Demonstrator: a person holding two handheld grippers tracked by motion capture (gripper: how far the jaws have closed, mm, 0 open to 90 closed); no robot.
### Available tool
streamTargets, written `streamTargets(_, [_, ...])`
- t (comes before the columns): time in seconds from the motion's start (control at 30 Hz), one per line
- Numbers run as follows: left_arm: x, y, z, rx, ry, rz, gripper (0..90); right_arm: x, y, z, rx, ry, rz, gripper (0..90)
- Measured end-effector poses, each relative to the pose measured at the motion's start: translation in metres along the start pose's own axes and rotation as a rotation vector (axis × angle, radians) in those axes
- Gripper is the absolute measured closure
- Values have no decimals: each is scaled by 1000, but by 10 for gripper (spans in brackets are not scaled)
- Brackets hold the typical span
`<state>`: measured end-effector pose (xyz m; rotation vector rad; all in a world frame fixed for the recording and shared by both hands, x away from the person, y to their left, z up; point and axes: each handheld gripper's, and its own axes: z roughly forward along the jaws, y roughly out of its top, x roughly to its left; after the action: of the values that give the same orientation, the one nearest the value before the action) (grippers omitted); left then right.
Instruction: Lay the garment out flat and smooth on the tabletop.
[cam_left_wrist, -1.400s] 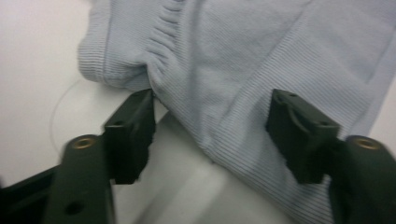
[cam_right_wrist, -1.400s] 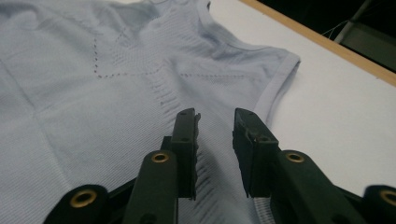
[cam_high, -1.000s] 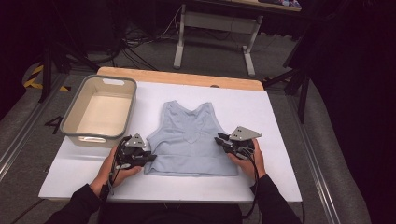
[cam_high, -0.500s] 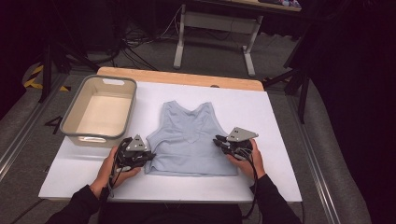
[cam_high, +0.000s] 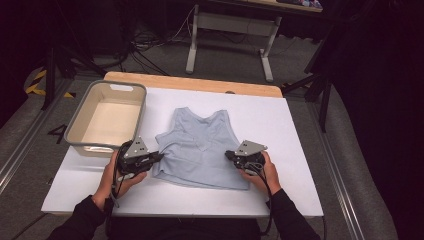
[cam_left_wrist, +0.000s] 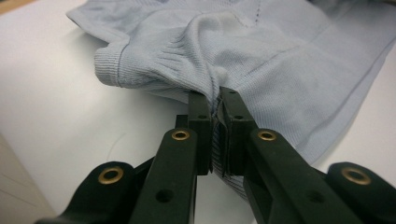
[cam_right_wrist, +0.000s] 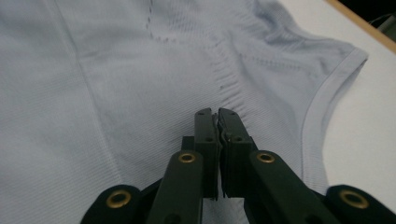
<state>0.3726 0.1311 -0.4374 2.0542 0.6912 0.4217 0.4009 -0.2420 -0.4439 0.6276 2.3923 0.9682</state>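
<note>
A light blue sleeveless top (cam_high: 200, 145) lies flat on the white table (cam_high: 280, 120), neck away from me. My left gripper (cam_high: 159, 156) is at the top's left side. In the left gripper view it (cam_left_wrist: 215, 95) is shut on a bunched fold of the ribbed edge (cam_left_wrist: 154, 60), lifted slightly off the table. My right gripper (cam_high: 227, 155) is at the top's right side. In the right gripper view it (cam_right_wrist: 215, 112) is shut, with the fabric (cam_right_wrist: 116, 70) gathered into fine creases at the tips.
A beige plastic bin (cam_high: 80, 117) stands at the table's left, just beyond my left hand. A wooden strip (cam_high: 200, 82) runs along the table's far edge. Bare white table lies to the right of the top and in front of it.
Both grippers have moved slightly inward toward the top's middle, and the fabric at its sides has drawn in with them. The top's lower half looks narrower.
</note>
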Motion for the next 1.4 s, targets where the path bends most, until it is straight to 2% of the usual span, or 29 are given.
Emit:
streamTargets(0.1, [-1,4,-5,-37,18,0,848,5,-1,8,27,18,-6,876])
streamTargets(0.23, [1,10,-12,-93,30,-15,849,12,4,17,29,15,-31,882])
streamTargets(0.37, [3,18,-16,-112,42,-8,849,15,11,25,29,4,-72,889])
streamTargets(0.53, [6,27,-22,-152,56,-5,849,14,16,33,13,13,-66,889])
streamTargets(0.67, [10,35,-26,-184,62,-22,850,15,24,39,10,4,-74,886])
streamTargets(0.77, [14,40,-29,-206,79,-31,850,14,32,46,-2,15,-72,881])
streamTargets(0.87, [18,42,-31,-213,90,-40,850,14,38,50,-17,13,-74,862])
streamTargets(0.93, [20,42,-31,-217,90,-48,850,13,38,45,-23,13,-75,876])
streamTargets(1.03, [20,42,-30,-216,92,-48,850,6,36,28,-32,-12,-89,900])
streamTargets(1.13, [20,42,-31,-216,94,-45,850,-10,26,4,-37,-13,-11,900])
streamTargets(1.27, [22,43,-32,-225,89,-54,849,-17,10,-8,30,-16,42,900])
streamTargets(1.33, [23,45,-32,-229,86,-55,850,-16,1,-7,76,-14,52,900])
streamTargets(1.4, [23,46,-32,-235,88,-52,850,-16,-4,-4,94,7,70,900])
